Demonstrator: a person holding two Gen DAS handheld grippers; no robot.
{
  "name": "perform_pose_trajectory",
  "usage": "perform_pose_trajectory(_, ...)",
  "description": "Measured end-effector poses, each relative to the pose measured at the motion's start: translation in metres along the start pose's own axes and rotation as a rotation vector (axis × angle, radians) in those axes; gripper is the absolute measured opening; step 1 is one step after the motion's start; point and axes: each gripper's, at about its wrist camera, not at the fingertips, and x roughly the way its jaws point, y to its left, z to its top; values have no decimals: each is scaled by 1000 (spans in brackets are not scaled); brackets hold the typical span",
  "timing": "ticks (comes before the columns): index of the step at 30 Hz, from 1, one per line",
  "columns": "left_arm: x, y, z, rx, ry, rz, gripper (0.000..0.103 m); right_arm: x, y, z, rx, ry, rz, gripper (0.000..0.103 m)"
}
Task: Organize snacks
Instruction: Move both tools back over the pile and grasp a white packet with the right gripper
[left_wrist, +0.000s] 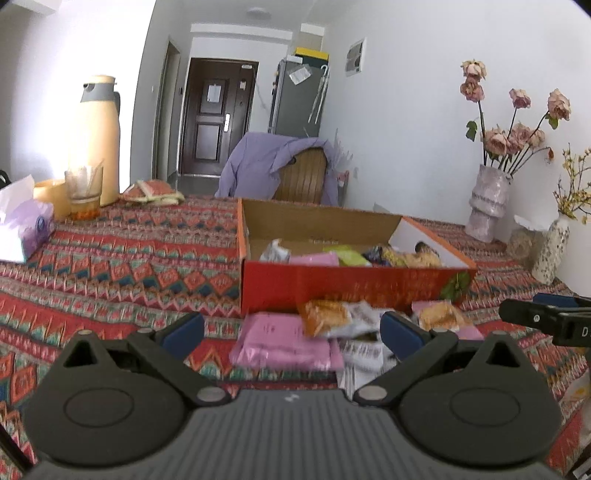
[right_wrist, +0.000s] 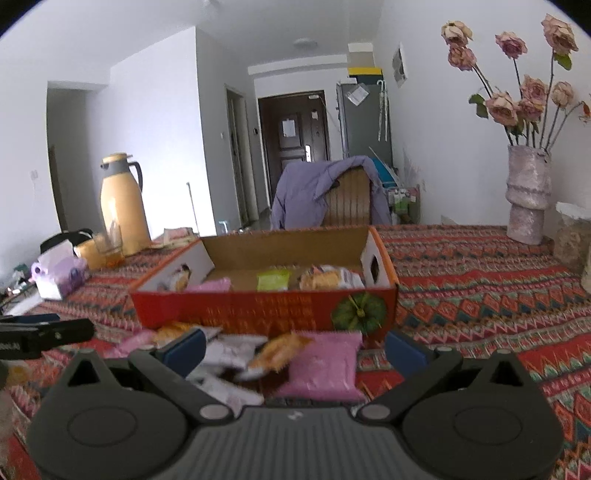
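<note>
A red cardboard box (left_wrist: 343, 286) (right_wrist: 258, 308) stands open on the patterned tablecloth and holds several snack packets (left_wrist: 351, 254) (right_wrist: 317, 277). In front of it lie loose snacks: a pink packet (left_wrist: 280, 343) (right_wrist: 325, 365), an orange packet (left_wrist: 325, 317) (right_wrist: 280, 350) and white packets (left_wrist: 364, 354) (right_wrist: 229, 354). My left gripper (left_wrist: 291, 332) is open above the pink packet, holding nothing. My right gripper (right_wrist: 295, 349) is open above the loose pile, holding nothing. Each gripper shows at the edge of the other's view (left_wrist: 546, 317) (right_wrist: 44, 334).
A yellow thermos (left_wrist: 98, 136) (right_wrist: 123, 203), a glass (left_wrist: 84, 192) and a tissue pack (left_wrist: 22, 225) stand at the left. Vases of dried flowers (left_wrist: 487, 203) (right_wrist: 526, 195) stand at the right by the wall. A chair with a purple jacket (left_wrist: 273, 166) is behind the table.
</note>
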Motion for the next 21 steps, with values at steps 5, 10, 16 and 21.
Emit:
perform_pose_trajectory(5, -12, 6, -15, -18, 24, -1, 103, -11, -3, -21, 2, 34, -18, 103)
perform_pose_trajectory(10, -17, 6, -25, -24, 44, -13, 103, -13, -9, -39, 23, 70, -33, 103)
perform_pose_trajectory(16, -19, 1, -26, -17, 48, -13, 103, -9, -11, -42, 20, 88, -65, 103)
perform_pose_trajectory(21, -21, 0, -29, -19, 48, -8, 103, 7, -15, -40, -6, 137, -100, 88)
